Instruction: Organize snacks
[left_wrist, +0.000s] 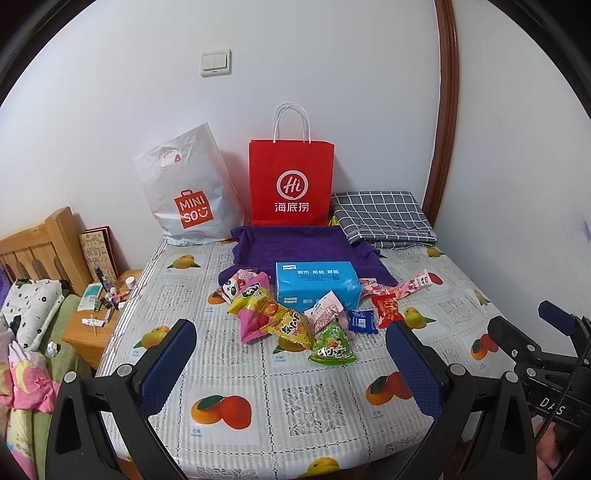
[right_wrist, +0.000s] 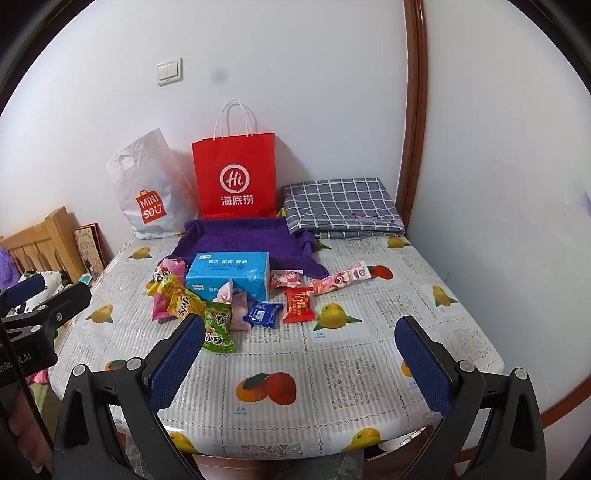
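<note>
Several snack packets lie in a loose pile mid-table: a green packet (left_wrist: 332, 347) (right_wrist: 218, 328), a yellow one (left_wrist: 288, 326), a dark blue one (left_wrist: 362, 321) (right_wrist: 263, 314), a red one (left_wrist: 386, 310) (right_wrist: 298, 305) and a long pink one (left_wrist: 406, 286) (right_wrist: 341, 277). A blue tissue pack (left_wrist: 317, 282) (right_wrist: 231, 275) lies behind them, in front of a purple cloth tray (left_wrist: 295, 245) (right_wrist: 240, 238). My left gripper (left_wrist: 291, 341) and my right gripper (right_wrist: 301, 334) hang open over the table's near part, each holding nothing.
A red paper bag (left_wrist: 291, 181) (right_wrist: 236, 177) and a white plastic bag (left_wrist: 184, 192) (right_wrist: 147, 188) lean on the wall. Folded checked cloth (left_wrist: 380, 218) (right_wrist: 340, 206) sits at the back right. A cluttered wooden nightstand (left_wrist: 99, 314) and bedding stand left of the table.
</note>
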